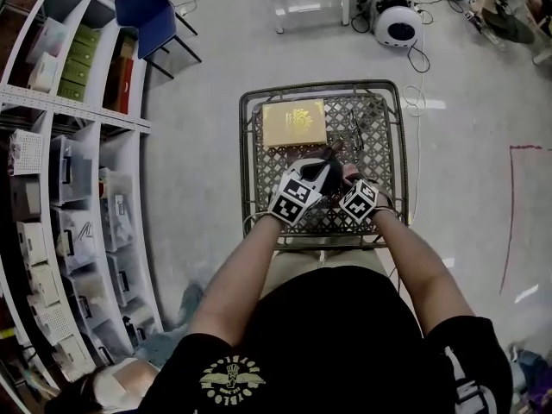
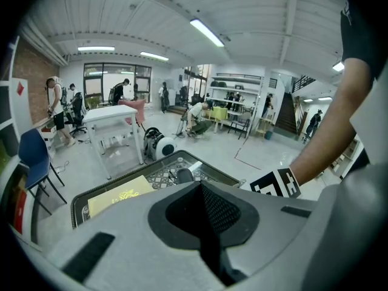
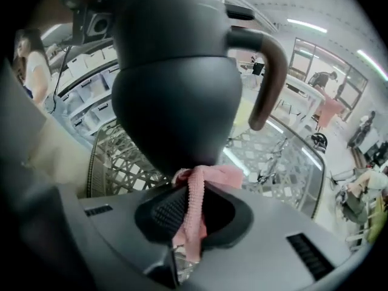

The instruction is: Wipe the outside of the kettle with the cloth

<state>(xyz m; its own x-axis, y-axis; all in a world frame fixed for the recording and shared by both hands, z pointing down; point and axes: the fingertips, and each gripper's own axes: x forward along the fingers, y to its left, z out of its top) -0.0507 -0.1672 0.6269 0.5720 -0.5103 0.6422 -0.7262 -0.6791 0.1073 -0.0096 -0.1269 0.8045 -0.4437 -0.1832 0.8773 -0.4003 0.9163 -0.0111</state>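
**A:** What is laid out on the square metal lattice table?

**B:** A flat gold-coloured box is set on the far left part of the table. A dark, matte, round-bodied kettle with a curved handle is found over the table's near half, between the two grippers. Whether it is stood on the table or lifted off it cannot be told.

**A:** How are the grippers set?

**B:** The left gripper is held over the table's near edge with its jaws closed together, and nothing is seen between them. The right gripper is clenched on a strip of pink knitted cloth, which is pressed against the bottom of the kettle's body.

**A:** How far along is the wiping judged to be?

**B:** The cloth is already gripped and brought to the kettle, so the wiping is judged as begun or just beginning. Only the lowest part is touched now. The belly, the upper body and the handle are judged as left to do. No marks are seen by which wiped parts could be told from unwiped ones.
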